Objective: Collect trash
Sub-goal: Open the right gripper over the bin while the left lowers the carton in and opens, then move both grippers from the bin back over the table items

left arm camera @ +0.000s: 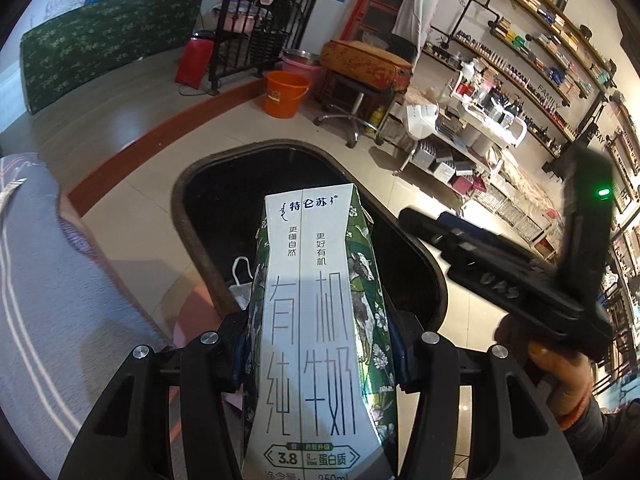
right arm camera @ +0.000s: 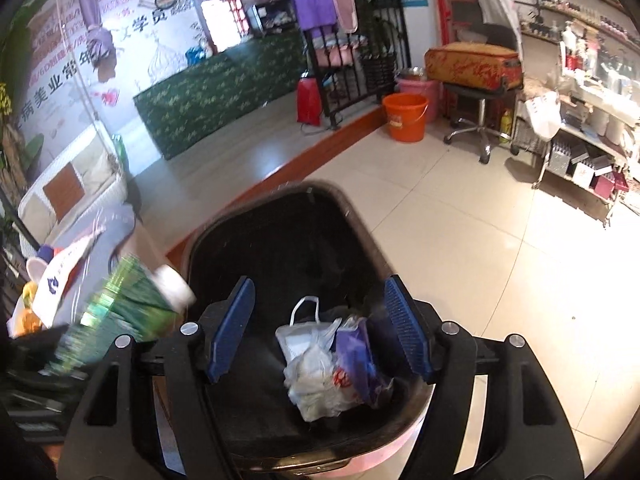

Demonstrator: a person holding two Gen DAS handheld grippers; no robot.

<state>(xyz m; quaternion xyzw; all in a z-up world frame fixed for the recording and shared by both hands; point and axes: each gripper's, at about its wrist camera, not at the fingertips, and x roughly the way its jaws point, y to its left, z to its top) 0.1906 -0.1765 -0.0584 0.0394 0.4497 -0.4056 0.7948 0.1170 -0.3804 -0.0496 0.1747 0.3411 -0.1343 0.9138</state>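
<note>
You are holding the milk carton (left arm camera: 320,320) in your left gripper (left arm camera: 318,344), whose two blue pads are pressing against the carton's green sides, with the white printed face turned toward the camera. The carton is hanging above the open mouth of the black trash bin (left arm camera: 420,264), near the bin's closer rim. Your right gripper (right arm camera: 318,328) is hovering over the same bin (right arm camera: 280,240), its blue pads (right arm camera: 232,324) standing wide apart with nothing between them. Inside the bin, below that gripper, a crumpled white plastic bag (right arm camera: 316,380) is lying against a purple wrapper (right arm camera: 356,352), both toward the bin's nearer end. In the right wrist view the carton (right arm camera: 124,308) is showing as a green blur just left of the bin. In the left wrist view your right gripper (left arm camera: 500,276) is reaching in from the bin's right side. Beyond the bin's far rim, well apart from it, an orange bucket (right arm camera: 404,116) is standing on the tiled floor (right arm camera: 480,240) beside a swivel stool (right arm camera: 476,120).
</note>
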